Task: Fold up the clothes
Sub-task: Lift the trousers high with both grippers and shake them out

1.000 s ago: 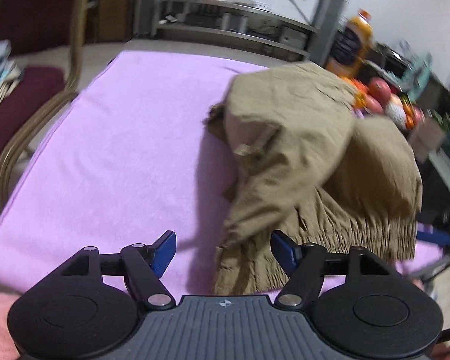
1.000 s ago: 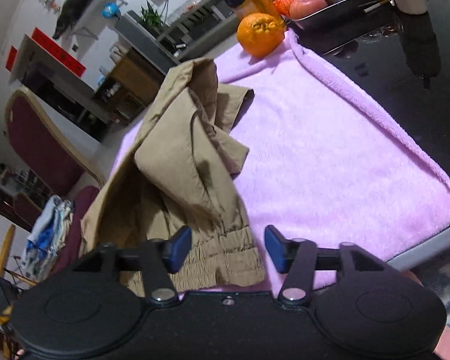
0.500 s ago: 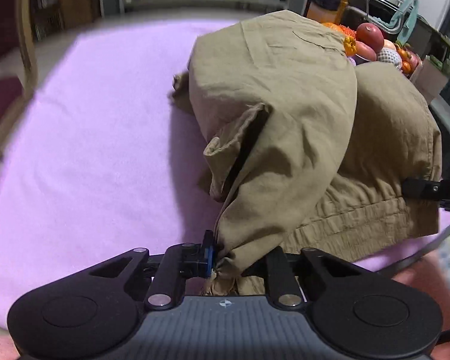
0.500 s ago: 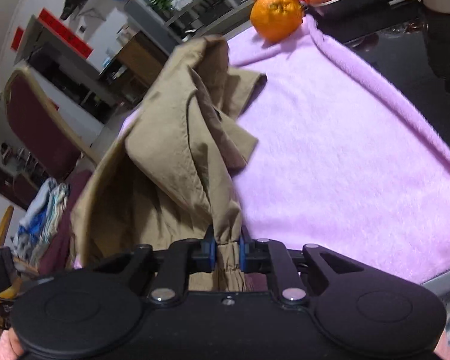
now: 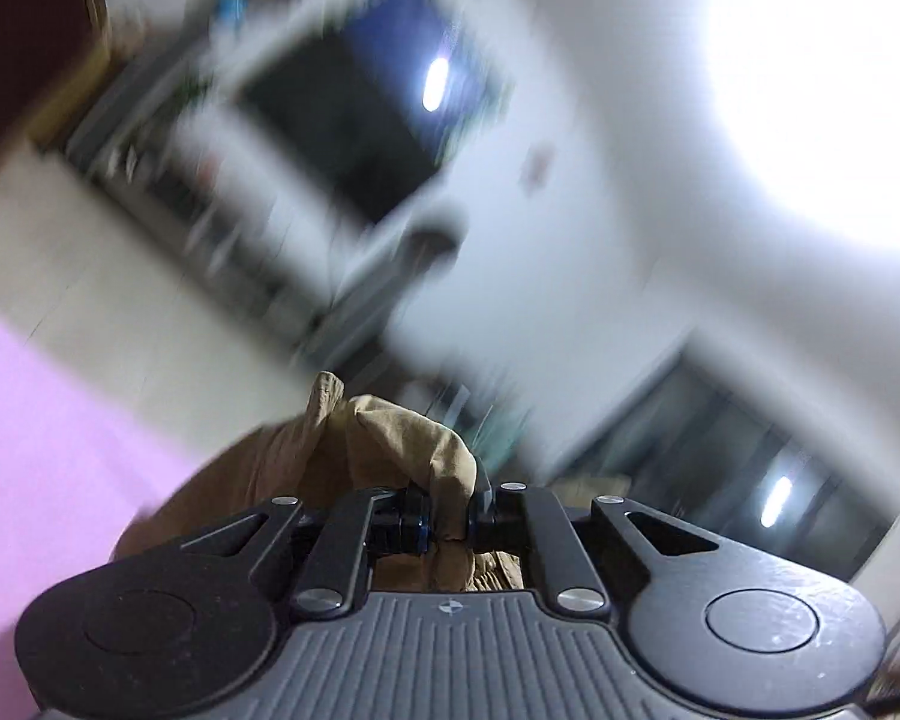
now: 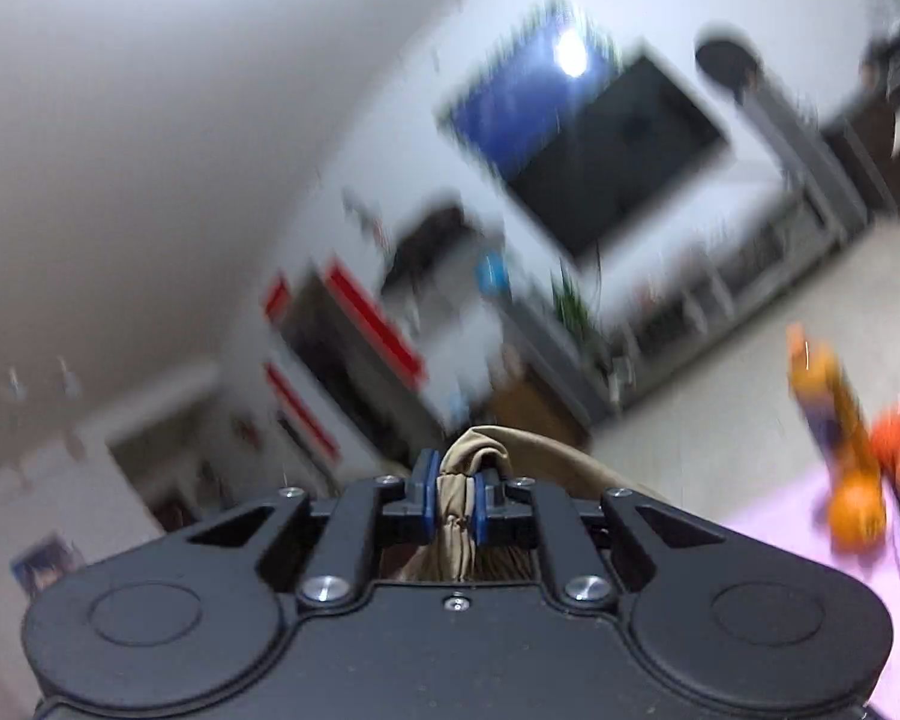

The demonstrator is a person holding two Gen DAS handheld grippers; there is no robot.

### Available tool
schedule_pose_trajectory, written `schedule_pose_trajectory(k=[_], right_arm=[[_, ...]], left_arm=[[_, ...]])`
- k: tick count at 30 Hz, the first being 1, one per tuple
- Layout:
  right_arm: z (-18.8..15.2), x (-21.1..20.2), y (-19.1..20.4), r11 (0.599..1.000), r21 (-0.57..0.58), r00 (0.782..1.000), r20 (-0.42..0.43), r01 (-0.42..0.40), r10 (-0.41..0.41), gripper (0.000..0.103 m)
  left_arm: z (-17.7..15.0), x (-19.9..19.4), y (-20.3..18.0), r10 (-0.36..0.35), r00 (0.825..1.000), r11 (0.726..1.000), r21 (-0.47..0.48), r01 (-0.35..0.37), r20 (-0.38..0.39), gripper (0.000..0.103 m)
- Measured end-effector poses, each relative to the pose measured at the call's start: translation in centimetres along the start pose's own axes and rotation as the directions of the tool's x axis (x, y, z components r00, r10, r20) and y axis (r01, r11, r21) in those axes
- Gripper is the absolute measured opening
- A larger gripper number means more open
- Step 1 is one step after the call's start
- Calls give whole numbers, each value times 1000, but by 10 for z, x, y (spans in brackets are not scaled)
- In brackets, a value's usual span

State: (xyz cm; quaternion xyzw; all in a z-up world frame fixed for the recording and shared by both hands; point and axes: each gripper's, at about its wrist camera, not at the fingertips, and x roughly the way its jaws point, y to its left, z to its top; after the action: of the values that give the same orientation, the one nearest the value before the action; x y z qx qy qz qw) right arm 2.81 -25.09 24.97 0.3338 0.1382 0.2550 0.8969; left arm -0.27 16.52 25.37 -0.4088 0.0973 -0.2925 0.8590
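Note:
Both cameras tilt up toward the room and are blurred by motion. My left gripper [image 5: 450, 521] is shut on a bunched fold of the khaki garment [image 5: 384, 438], which hangs down under it. My right gripper [image 6: 455, 504] is shut on the gathered waistband of the same khaki garment [image 6: 540, 450]. Most of the cloth is hidden below the gripper bodies. The pink towel [image 5: 42, 432] covering the table shows at the left edge of the left wrist view, and the pink towel [image 6: 810, 528] shows at the lower right of the right wrist view.
An orange drink bottle [image 6: 834, 408] and fruit [image 6: 858, 510] stand at the table's far right. A wall television [image 6: 606, 138] and a low shelf unit [image 5: 168, 168] lie beyond the table. A bright ceiling light [image 5: 828, 90] glares overhead.
Both grippers closed on the khaki garment's waistband edge and have swung up fast, lifting it off the towel. The views now point at the walls and ceiling.

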Motion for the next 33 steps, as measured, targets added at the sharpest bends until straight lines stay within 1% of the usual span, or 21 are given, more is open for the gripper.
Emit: schedule_pose_trajectory(k=[2,6,7,9,10,11,12,13,14,15,17,19,20,22,24,25,27,28,29,30,33], right_arm=[[14,-22,22,1000,-17,998,59,-11,12,11],[42,-65,65,998,-52,984,176,-29,37,11],[46,-76,75,997,-68,976,209,-40,53,11],[39,-101,96,982,-157,943,299,-105,148,11],[33,-111,104,973,-201,926,334,-115,178,11],[27,-114,111,966,-241,921,348,-90,173,11],[21,-116,116,959,-275,922,353,-64,162,11],[19,-111,116,960,-276,939,320,-37,129,11],[20,-108,111,969,-245,954,280,-36,106,11],[20,-109,105,975,-213,960,257,-58,113,11],[17,-121,95,973,-196,951,255,-123,172,11],[12,-125,84,963,-206,938,260,-176,227,12],[12,-120,79,964,-201,941,253,-175,224,12],[13,-92,62,977,-169,962,215,-132,167,12],[17,-40,27,993,-100,990,122,-65,77,12],[17,-5,9,997,-71,998,56,-16,20,12],[16,65,-31,995,-35,993,-63,96,-98,12],[16,93,-43,989,-37,985,-89,143,-146,12],[26,103,-40,989,-50,987,-67,142,-145,12],[35,114,-37,988,-63,989,-46,140,-143,12],[62,141,-27,985,-113,991,28,130,-128,12]], left_arm=[[3,-29,-18,-5,994,1000,1,5,106,9],[7,-67,-63,-70,977,995,87,53,203,9],[5,-76,-74,-88,968,991,118,61,236,9],[-4,-92,-95,-120,947,982,177,69,299,12],[-9,-99,-105,-137,934,976,206,71,330,12],[-12,-104,-112,-124,929,975,216,49,348,11],[-14,-106,-114,-98,933,977,210,25,347,10],[-14,-109,-114,-78,938,980,199,10,337,10],[-15,-109,-112,-82,944,981,194,19,321,10],[-16,-108,-110,-109,946,979,200,48,306,10],[-21,-108,-109,-154,940,969,235,83,303,12],[-25,-99,-106,-127,948,967,247,53,293,12],[-24,-91,-100,-93,953,970,242,21,288,12],[-17,-67,-79,8,961,974,214,-69,278,12],[-3,-28,-43,145,958,966,174,-191,248,12],[7,-2,-20,228,949,951,158,-266,219,11],[24,47,21,356,926,924,99,-369,128,9],[33,70,41,411,909,907,68,-416,75,9],[41,94,62,462,887,886,40,-462,21,8],[49,107,67,471,882,881,43,-471,16,8],[55,108,47,384,918,911,121,-395,102,8]])
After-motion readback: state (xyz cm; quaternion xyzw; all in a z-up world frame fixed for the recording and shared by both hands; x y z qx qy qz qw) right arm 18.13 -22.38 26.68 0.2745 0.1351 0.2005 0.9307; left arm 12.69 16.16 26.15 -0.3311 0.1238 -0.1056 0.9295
